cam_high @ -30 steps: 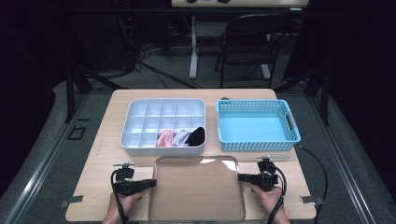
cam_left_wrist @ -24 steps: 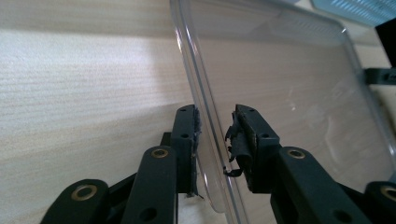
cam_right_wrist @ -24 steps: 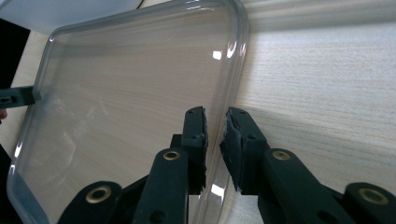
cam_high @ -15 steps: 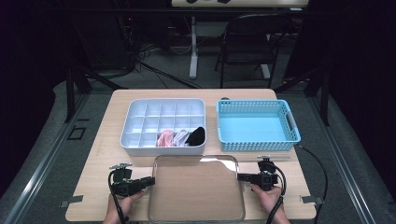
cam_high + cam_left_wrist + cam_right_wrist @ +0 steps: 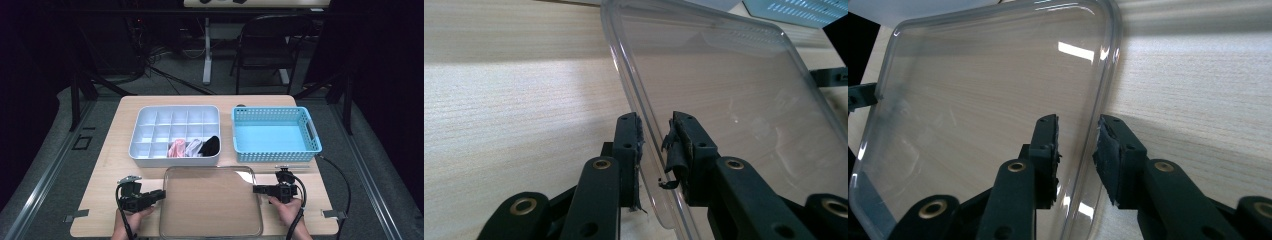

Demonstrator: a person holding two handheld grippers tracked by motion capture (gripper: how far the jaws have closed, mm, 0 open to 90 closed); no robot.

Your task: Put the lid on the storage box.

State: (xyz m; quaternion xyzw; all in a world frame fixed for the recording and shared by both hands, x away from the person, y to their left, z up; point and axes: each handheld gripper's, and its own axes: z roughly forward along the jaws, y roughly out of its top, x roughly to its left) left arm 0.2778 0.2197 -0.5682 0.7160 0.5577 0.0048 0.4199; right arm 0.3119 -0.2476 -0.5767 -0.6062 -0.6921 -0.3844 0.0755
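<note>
On the wooden table (image 5: 100,165), read from left to right:

Left hand (image 5: 131,218): enters from the near edge and holds the left gripper.
Left gripper (image 5: 159,194): low at the near left of the table, pointing right at the lid's left rim. In the left gripper view (image 5: 655,145) its two jaws stand apart, one on each side of the rim, with a gap showing on both sides, so they are not clamped on it.
Clear lid (image 5: 211,201): a see-through rectangular plastic lid with rounded corners, at the near middle of the table between the two grippers, just in front of the white organizer; the wood grain shows through it (image 5: 734,90) (image 5: 988,85).
White organizer (image 5: 150,150): a white tray split into many small compartments, behind the lid on the left half of the table; pink, pale and black soft items (image 5: 196,146) sit in its near-right compartments.
Blue basket (image 5: 276,151): a perforated light-blue basket just right of the organizer.
Right gripper (image 5: 259,189): at the near right, pointing left at the lid's right rim. In the right gripper view (image 5: 1077,142) its jaws are parted and straddle the rim without pinching it.
Right hand (image 5: 289,210): comes in from the near edge, holding the right gripper.
</note>
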